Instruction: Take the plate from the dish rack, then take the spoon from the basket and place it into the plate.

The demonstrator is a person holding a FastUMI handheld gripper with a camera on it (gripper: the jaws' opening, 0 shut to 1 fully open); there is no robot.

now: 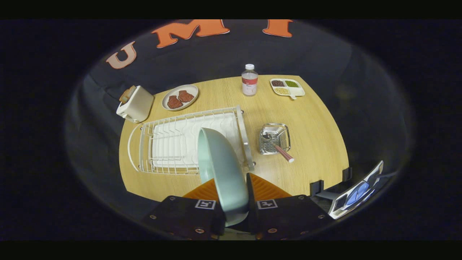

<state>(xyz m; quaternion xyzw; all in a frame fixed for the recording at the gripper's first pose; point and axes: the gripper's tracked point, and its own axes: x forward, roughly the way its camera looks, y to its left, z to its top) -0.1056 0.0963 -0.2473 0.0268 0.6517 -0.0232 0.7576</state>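
A pale green plate (221,169) stands on edge between my fingers, lifted clear above the table, and my gripper (232,196) is shut on its rim. Beyond it lies the white wire dish rack (173,144) on its white drip tray, with nothing in its slots. To the right of the rack sits a small shiny metal basket (274,139). A spoon (279,148) rests in that basket, its bowl inside and its reddish handle sticking out toward me.
On the round wooden table (317,137) beyond the rack stand a cream toaster (134,103), a plate with two meat patties (180,97), a clear bottle (249,80) and a divided dish of grains (287,87). A phone-like device (355,195) lies off the table's near right edge.
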